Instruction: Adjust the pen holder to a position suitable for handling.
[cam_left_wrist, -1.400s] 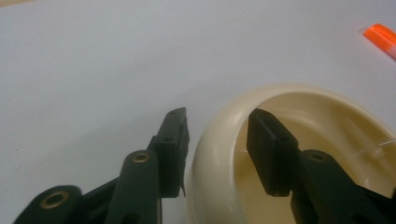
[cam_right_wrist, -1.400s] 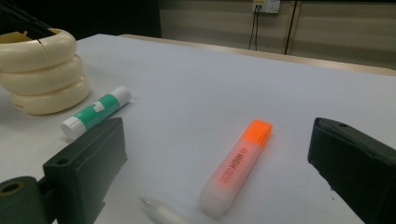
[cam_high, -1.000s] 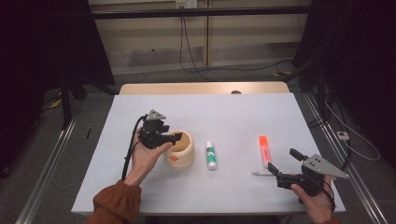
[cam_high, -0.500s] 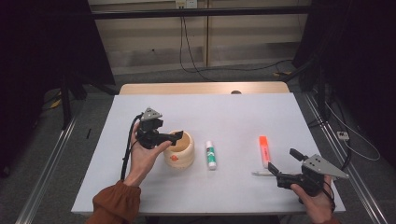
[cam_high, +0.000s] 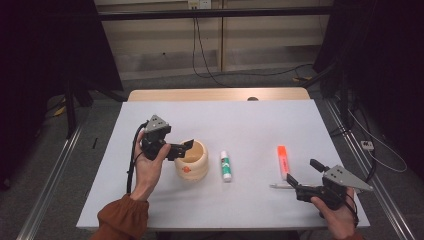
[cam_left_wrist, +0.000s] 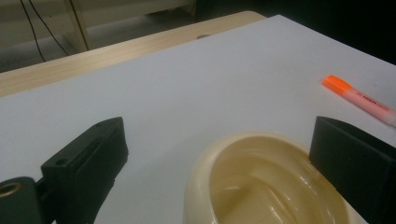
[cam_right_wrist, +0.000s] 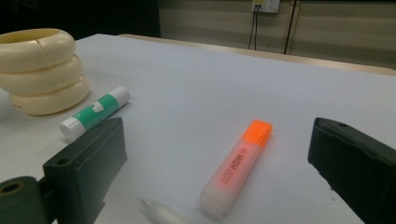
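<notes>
While poised over the mouth of the cream pot (cam_high: 192, 162), held wide apart and gripping nothing: left tongs (cam_high: 182, 149), jaws just been opening. Seen in the left gripper view with the pot's rim (cam_left_wrist: 205, 163) low between the two black jaws, no pad pressing on it. Looks like a release or a check above the opening rather than a grasp, hence the raised left hand (cam_high: 147, 167) and the tilt of the tongs down toward the inside. Cannot tell what, if anything, lies in the pot.

Pot itself upright on the white desk (cam_high: 250, 125), left of the middle and nearer the front edge, so within easy reach of that hand.

Right tongs (cam_high: 303, 172) low near the front right corner, jaws also wide and empty, aimed along the desk at the orange highlighter (cam_right_wrist: 238, 168) and the clear pen (cam_right_wrist: 163, 212) just beside it. Probably parked there ready for a pick, with both items lying flat between the jaws' line of sight, neither touched.

Green-and-white glue stick (cam_high: 226, 166) flat just right of the pot, well apart from either pair of tongs
</notes>
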